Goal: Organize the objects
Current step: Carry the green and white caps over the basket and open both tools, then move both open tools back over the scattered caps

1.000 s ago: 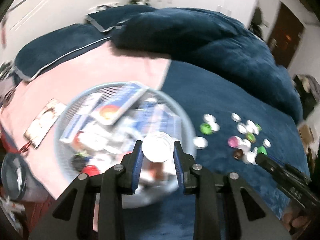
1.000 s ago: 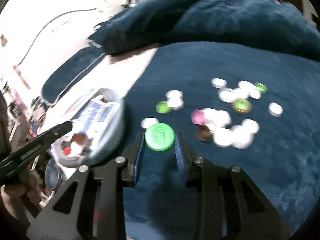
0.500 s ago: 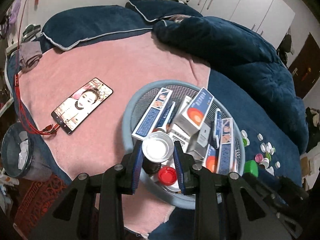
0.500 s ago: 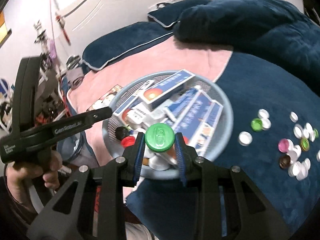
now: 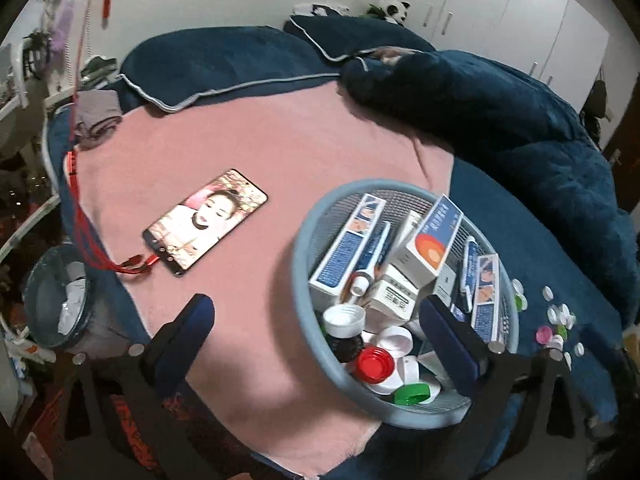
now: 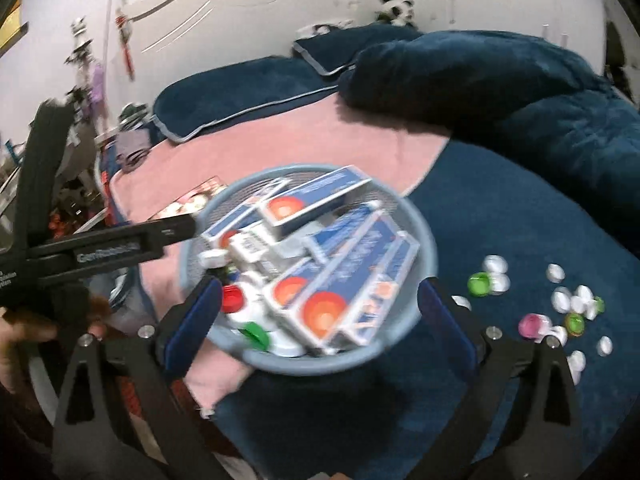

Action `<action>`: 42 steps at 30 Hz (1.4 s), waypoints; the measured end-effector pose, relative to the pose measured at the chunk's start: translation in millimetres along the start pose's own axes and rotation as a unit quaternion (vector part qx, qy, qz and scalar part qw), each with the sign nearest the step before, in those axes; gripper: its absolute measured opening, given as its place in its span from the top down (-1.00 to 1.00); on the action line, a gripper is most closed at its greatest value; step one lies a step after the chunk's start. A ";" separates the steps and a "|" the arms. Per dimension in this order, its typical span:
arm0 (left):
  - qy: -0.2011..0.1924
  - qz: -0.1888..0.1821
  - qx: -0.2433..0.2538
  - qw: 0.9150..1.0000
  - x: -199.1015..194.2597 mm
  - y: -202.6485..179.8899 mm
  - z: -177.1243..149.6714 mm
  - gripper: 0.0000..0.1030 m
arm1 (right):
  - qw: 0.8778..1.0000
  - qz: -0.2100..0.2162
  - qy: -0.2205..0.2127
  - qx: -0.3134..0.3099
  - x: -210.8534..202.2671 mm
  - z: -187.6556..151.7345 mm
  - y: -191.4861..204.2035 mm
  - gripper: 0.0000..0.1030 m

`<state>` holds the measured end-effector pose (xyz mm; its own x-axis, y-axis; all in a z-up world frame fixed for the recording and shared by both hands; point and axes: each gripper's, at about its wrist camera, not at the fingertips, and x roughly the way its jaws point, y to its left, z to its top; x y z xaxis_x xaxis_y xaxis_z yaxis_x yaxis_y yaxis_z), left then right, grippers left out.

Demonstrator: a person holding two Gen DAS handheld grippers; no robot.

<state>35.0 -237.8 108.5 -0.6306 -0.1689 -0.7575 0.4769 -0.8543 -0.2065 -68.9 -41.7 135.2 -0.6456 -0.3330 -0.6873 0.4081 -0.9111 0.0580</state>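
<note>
A blue mesh basket (image 5: 304, 264) (image 6: 424, 248) on the bed holds several blue-and-white boxes and bottle caps. In it lie a white cap (image 5: 344, 320), a red cap (image 5: 374, 364) and a green cap (image 5: 412, 394) (image 6: 256, 334). My left gripper (image 5: 320, 336) is open and empty over the basket's near-left rim. My right gripper (image 6: 320, 316) is open and empty above the basket's near side. Loose caps (image 6: 568, 308) (image 5: 554, 320) lie on the dark blue blanket to the right of the basket.
A phone (image 5: 206, 220) with a red cable lies on the pink towel (image 5: 280, 152) left of the basket. A bin (image 5: 56, 300) stands off the bed's left edge. A bunched blue duvet (image 5: 500, 120) and pillows lie behind. The left gripper's body (image 6: 100, 248) shows at the left in the right wrist view.
Both grippers opened. The white cap left the left gripper and the green cap left the right gripper; both now lie in the basket.
</note>
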 end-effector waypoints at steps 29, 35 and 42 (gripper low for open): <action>0.001 -0.035 0.151 0.988 -22.4 -144.8 -29.8 -0.99 | 0.976 -0.093 0.007 0.196 -54.5 -43.4 -156.1 -1.00; 0.004 -0.058 0.187 0.981 -24.7 -186.3 -41.0 -0.99 | 0.965 -0.118 0.005 0.235 -72.9 -62.2 -194.9 -1.00; 0.023 -0.079 0.220 0.972 -16.9 -232.6 -60.5 -0.99 | 0.950 -0.145 0.008 0.278 -91.0 -88.9 -236.7 -1.00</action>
<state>-28.2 -6.4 131.9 -0.6421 -0.0054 -0.7666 0.0620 -0.9971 -0.0449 -49.4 225.8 119.6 -0.6667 -0.0487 -0.7438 -0.1918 -0.9531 0.2343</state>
